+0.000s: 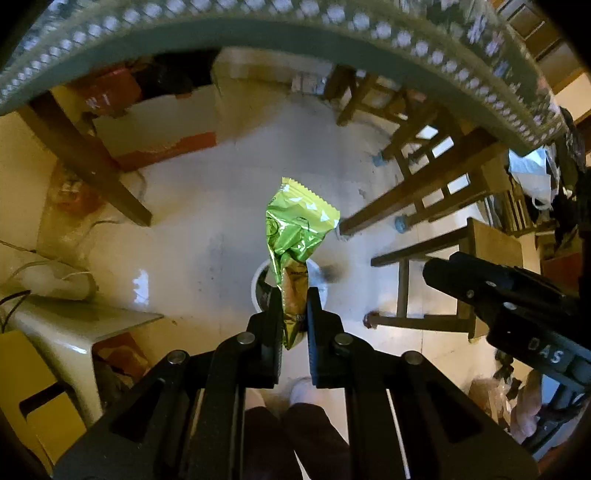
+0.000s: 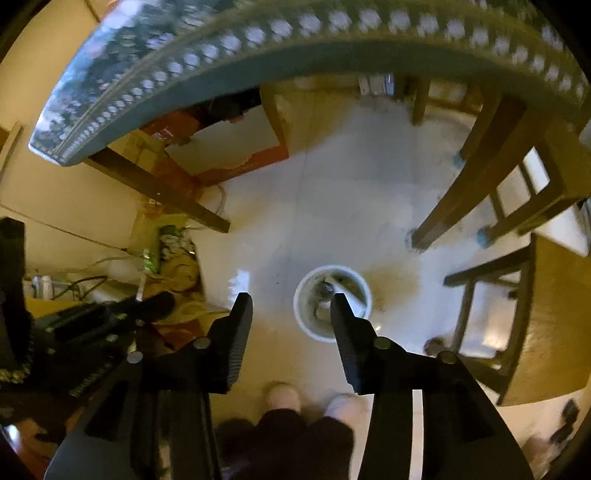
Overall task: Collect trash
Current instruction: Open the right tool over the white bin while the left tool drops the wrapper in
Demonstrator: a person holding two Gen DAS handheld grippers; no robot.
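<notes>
- The green snack wrapper [image 1: 295,236] is being pinched by the left gripper [image 1: 292,306], whose jaws are clamping together on its narrow, twisted lower end; the crinkled upper part is fanning out above the fingertips toward twelve o'clock in the left wrist view.
- The wrapper is looking light, thin and floppy: a glossy foil film that crumples rather than holds shape. I judge it slippery on its flat faces, so the bunched, twisted neck where the pads are biting now is the sound place to hold; a grip on the loose serrated top edge would likely let it slide out.
- Being so light, it is likely to flutter or drift when let go rather than dropping straight.
- The right gripper [image 2: 291,306] is standing with its jaws apart and nothing between them; its ribbed fingers [image 2: 236,339] are framing bare floor and the bin below.
- The white round bin [image 2: 332,302] is sitting on the pale floor [image 2: 332,192] directly beneath both tools; in the left wrist view its rim is peeking out behind the wrapper, at about six o'clock from the green film.
- Some contents are showing inside the bin, too blurred to name.
- Wooden chair legs [image 2: 476,184] are standing at two to three o'clock from the bin, and a table edge with a dotted cloth [image 1: 369,33] is arching across twelve o'clock.
- The person's feet [image 2: 314,402] are planted just at six o'clock from the bin.
</notes>
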